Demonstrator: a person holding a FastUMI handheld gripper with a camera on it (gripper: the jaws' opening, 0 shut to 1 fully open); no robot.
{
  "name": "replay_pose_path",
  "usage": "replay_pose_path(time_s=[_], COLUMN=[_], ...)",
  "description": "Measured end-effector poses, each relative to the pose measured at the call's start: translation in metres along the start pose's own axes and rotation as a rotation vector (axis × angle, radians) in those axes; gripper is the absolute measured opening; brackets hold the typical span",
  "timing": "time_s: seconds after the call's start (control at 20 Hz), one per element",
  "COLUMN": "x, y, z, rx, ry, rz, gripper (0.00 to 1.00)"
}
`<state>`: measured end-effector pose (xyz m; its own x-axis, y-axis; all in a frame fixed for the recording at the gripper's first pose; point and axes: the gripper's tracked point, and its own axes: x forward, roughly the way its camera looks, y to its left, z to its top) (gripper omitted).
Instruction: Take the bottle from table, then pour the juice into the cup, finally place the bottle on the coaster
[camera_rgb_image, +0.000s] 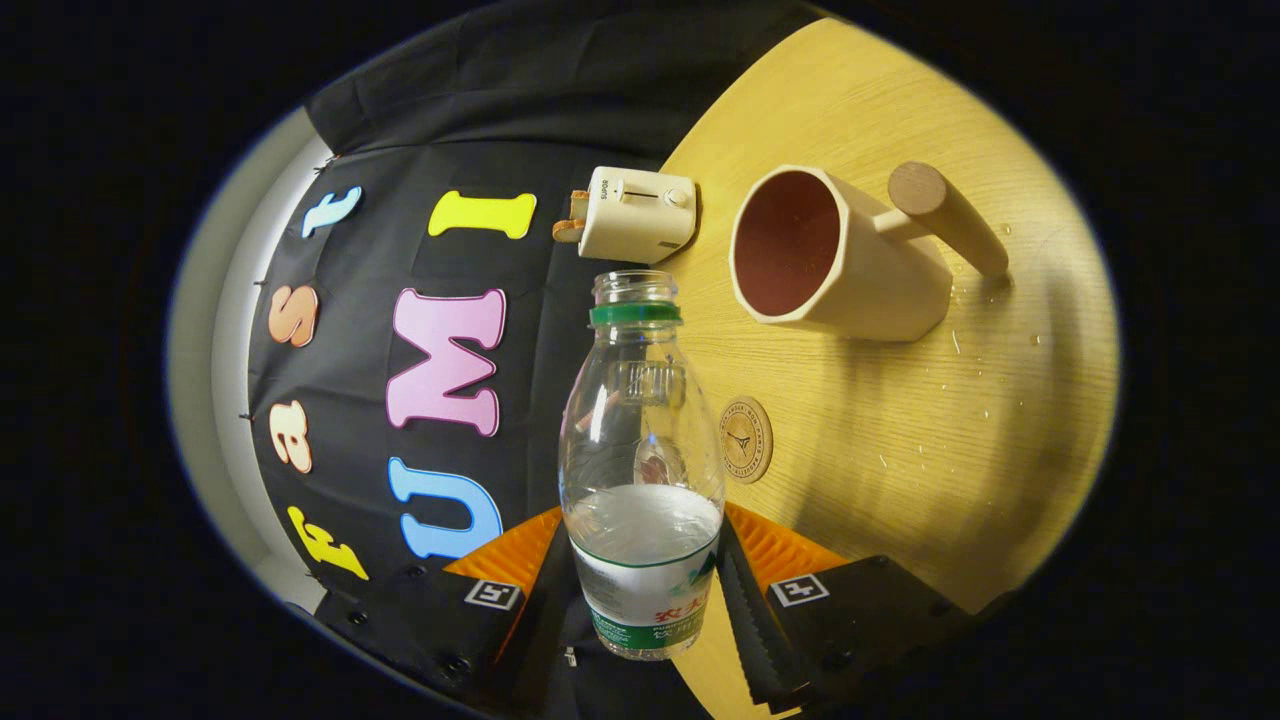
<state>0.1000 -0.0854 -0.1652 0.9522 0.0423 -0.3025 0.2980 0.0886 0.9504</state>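
Clear uncapped plastic bottle (641, 470) clamped between both fingers of gripper (643, 590), tilted sideways. Beige wooden-handled cup (840, 255) well apart; liquid likely spilled on table (900, 430) if tipped early.

The pale wooden counter (900, 420) carries a round coaster (746, 439) just beyond the claw (640, 590), a handled cup (840, 255) farther ahead, and a small toaster (636, 214).
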Motion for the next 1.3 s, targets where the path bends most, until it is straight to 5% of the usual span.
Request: replay_pose_path(time_s=[1.3], x=[0.0013], y=[0.0015], z=[0.0016], rx=[0.244], ry=[0.013], rz=[-0.027], gripper=[0.75])
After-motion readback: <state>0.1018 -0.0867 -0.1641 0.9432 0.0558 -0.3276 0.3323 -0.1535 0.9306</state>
